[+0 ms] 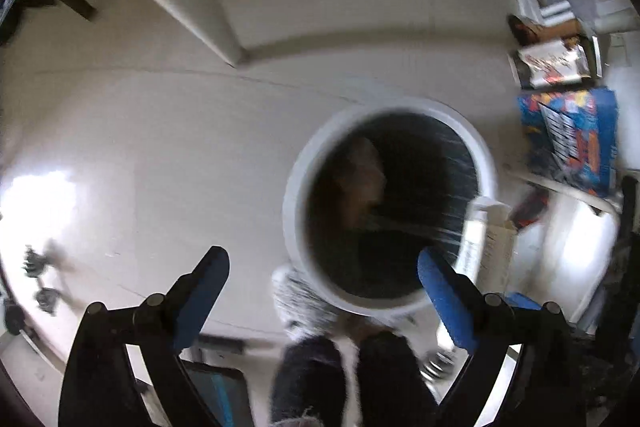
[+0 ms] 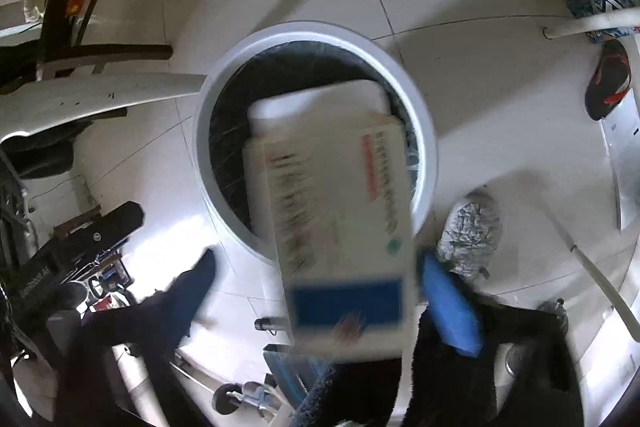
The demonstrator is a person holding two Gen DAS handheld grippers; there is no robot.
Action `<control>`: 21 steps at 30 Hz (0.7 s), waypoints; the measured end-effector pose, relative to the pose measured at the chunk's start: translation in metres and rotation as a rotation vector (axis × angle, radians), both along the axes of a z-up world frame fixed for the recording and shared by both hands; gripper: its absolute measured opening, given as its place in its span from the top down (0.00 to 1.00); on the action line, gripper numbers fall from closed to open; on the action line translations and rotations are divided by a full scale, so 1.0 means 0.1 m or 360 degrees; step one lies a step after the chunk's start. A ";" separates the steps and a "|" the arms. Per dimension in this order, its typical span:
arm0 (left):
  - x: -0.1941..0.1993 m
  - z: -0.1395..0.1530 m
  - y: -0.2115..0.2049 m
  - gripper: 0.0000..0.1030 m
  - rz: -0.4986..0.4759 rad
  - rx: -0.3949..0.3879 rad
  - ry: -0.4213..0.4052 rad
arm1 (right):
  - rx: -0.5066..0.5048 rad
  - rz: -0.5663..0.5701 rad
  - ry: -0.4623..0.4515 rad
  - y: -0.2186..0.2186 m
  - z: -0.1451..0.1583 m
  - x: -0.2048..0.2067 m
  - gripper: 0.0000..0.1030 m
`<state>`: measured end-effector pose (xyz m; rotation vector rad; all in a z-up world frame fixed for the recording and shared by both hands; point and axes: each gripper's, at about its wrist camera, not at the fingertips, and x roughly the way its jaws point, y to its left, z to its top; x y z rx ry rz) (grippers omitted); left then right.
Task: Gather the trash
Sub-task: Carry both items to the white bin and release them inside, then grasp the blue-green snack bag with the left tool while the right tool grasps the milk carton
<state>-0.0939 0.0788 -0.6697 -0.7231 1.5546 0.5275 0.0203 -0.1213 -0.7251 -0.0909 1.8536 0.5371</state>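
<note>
A round trash bin (image 1: 290, 203) with a white rim and a black liner stands on the pale tiled floor, with something brownish (image 1: 360, 179) lying inside. My left gripper (image 1: 324, 291) hangs straight above its near edge, open, and nothing sits between its blue pads. In the right wrist view the bin's rim (image 2: 320, 29) is below a blurred white carton (image 2: 340, 211) with red print and a blue patch. That carton lies between the wide-open fingers of my right gripper (image 2: 318, 257), close to the right pad (image 2: 448, 299) and clear of the left one. It also shows as the white carton (image 1: 490, 239).
A person's grey slipper (image 2: 468, 235) stands beside the bin, also seen as the slipper (image 1: 300, 295). A blue printed box (image 1: 572, 143) and stacked papers sit at the right. A dark wooden chair (image 2: 80, 19) is to the left, a black-and-red shoe (image 2: 608, 79) to the right.
</note>
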 end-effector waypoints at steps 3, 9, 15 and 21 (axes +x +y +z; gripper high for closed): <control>-0.08 0.16 0.00 0.06 -0.0027 0.0135 0.0022 | -0.0045 0.0035 -0.0046 0.02 0.10 -0.04 0.00; -0.18 0.49 -0.09 0.06 -0.0104 0.0203 0.0064 | -0.0172 0.0144 -0.0208 0.01 0.48 -0.08 0.00; -0.20 0.91 -0.21 0.06 -0.0163 0.0221 0.0056 | -0.0272 0.0263 -0.0374 0.05 1.04 -0.12 0.00; -0.19 1.49 -0.36 0.06 -0.0162 0.0198 0.0028 | -0.0283 0.0285 -0.0469 0.05 1.78 -0.18 0.00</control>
